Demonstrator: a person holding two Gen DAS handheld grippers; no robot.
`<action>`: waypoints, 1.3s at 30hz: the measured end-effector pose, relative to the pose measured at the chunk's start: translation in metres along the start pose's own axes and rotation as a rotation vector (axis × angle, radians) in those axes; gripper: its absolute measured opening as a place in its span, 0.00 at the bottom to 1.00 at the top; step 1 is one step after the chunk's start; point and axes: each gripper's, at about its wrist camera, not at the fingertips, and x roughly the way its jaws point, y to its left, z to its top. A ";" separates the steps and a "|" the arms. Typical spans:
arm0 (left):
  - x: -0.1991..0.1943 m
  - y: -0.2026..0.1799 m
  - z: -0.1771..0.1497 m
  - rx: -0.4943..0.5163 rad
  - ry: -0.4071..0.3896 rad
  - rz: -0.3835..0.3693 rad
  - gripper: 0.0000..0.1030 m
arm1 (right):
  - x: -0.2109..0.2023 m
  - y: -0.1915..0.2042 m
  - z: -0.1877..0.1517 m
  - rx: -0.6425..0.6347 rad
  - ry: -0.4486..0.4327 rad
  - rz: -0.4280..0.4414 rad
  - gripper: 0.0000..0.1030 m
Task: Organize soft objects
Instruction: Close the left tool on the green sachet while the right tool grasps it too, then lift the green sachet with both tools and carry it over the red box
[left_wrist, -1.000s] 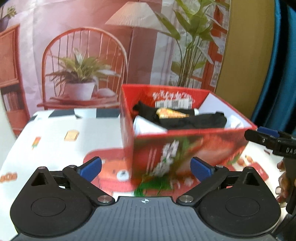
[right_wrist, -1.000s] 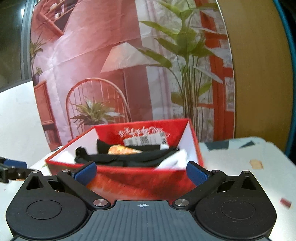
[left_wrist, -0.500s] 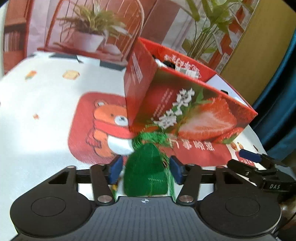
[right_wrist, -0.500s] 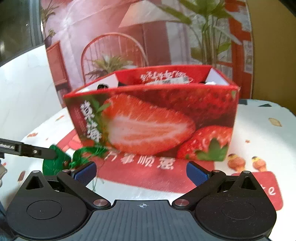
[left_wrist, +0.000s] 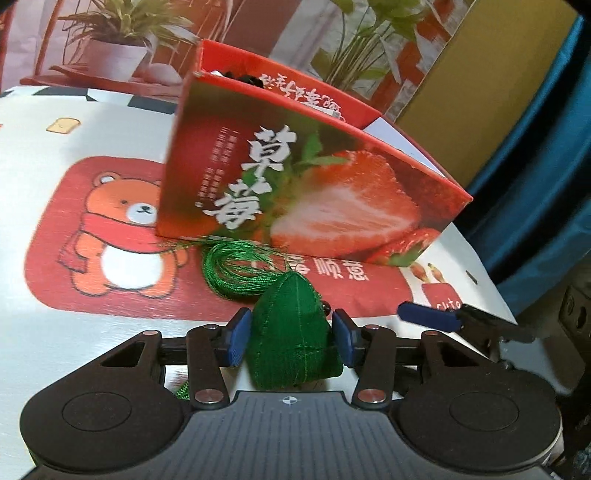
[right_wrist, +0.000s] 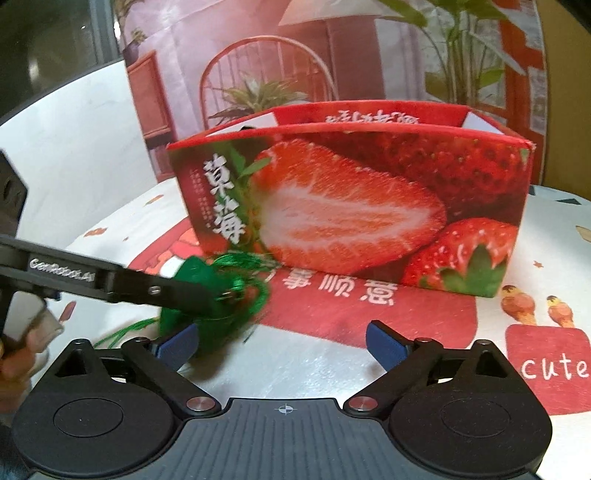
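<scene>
The left gripper (left_wrist: 291, 338) has its 2 blue pads clenched on a green stuffed pouch (left_wrist: 293, 332), on the tablecloth (left_wrist: 55, 229) just before the red strawberry box (left_wrist: 314, 192). The right gripper (right_wrist: 282, 345), jaws just narrowing slightly, stands released and empty. Green cord (left_wrist: 236, 269) trails toward the box.

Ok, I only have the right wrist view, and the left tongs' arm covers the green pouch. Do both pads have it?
Observer: Yes. In the left wrist view the left tongs have just been closing, and both pads press the green pouch between them.
Operator: Is its tassel clear of the pads?
Observer: Yes. The tassel lies coiled ahead of them on the cloth, between the pouch and the strawberry box.
</scene>
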 end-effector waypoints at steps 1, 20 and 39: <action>0.001 -0.001 -0.001 -0.012 -0.001 -0.005 0.49 | 0.000 0.001 -0.001 -0.008 0.003 0.005 0.92; -0.002 -0.019 -0.022 -0.089 -0.047 0.012 0.46 | 0.001 0.019 -0.010 -0.106 0.017 0.128 0.56; -0.013 -0.027 -0.023 -0.072 -0.066 0.036 0.42 | -0.004 0.027 -0.010 -0.116 0.017 0.194 0.41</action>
